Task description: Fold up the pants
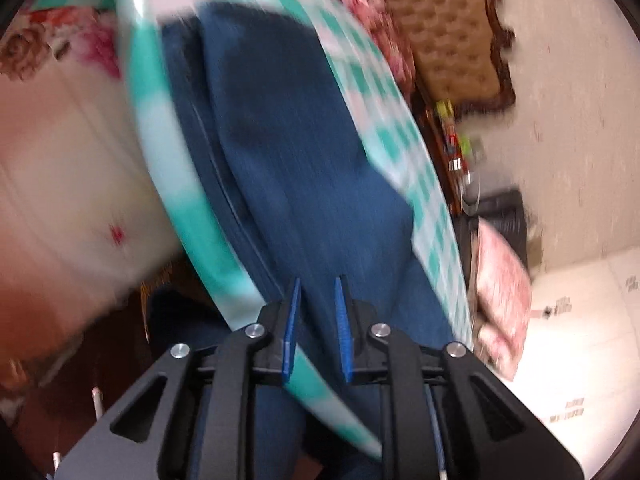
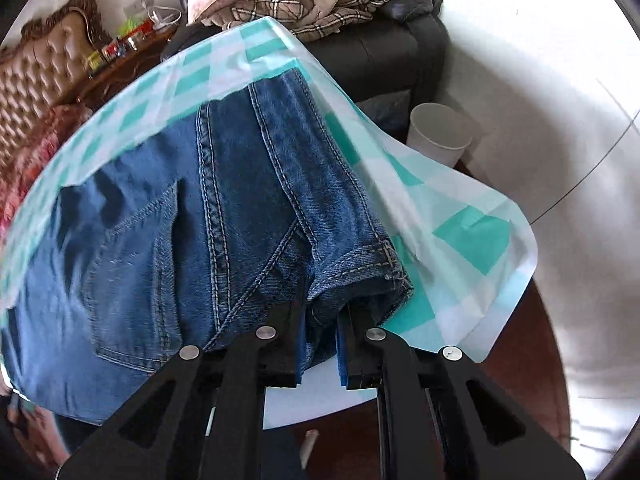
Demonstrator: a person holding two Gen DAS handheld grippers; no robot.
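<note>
right claw (image 2: 320, 340): clamped on the jeans (image 2: 168, 216) hem, anchoring the fold
left claw (image 1: 316, 320): parted, gripping nothing, over the table (image 1: 400, 152)

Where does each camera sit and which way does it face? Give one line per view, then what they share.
Left wrist: on the left gripper, looking along its parted blue pads over blurred jeans on a teal checked cloth; nothing sits between the pads.
Right wrist: on the right gripper, angled down at the jeans' waistband end, which it clamps.
Shared: the jeans, the cloth, the tufted headboard. Only the grippers show in either view, no hands.
</note>
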